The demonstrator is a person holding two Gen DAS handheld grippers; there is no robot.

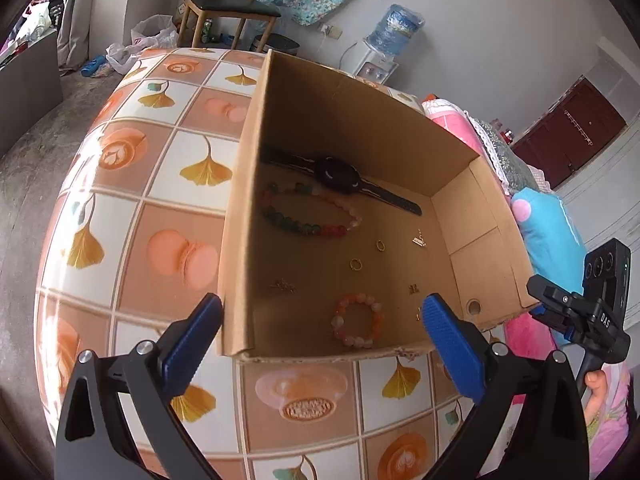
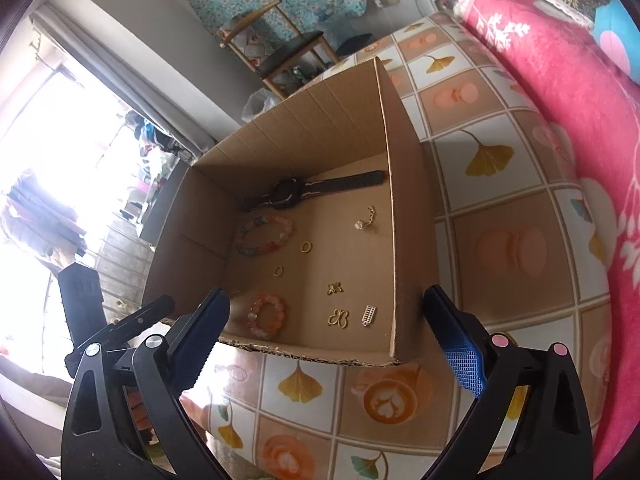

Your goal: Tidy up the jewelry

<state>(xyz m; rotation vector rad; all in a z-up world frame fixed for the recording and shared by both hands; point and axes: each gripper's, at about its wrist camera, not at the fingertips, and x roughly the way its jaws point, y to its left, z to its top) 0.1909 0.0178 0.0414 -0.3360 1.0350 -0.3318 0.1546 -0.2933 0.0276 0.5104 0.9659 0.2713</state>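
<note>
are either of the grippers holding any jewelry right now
No, nothing is held. The left gripper and right gripper are both wide open with nothing between their fingers; the watch and bracelets lie in the cardboard box.

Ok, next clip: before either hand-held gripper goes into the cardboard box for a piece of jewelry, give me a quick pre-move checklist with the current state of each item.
1. Left hand-held gripper open and holding nothing: ok.
2. Right hand-held gripper open and holding nothing: ok.
3. Cardboard box open on top, nothing covering the inside: ok.
4. Pieces lie apart: the orange bead bracelet sits clear of the small gold rings; only the multicolour bead bracelet touches the black watch: ok.
5. Both grippers outside the box, near its front edge: ok.
6. A separate place to sort pieces into: cannot tell, none shows on the tiled table.
</note>
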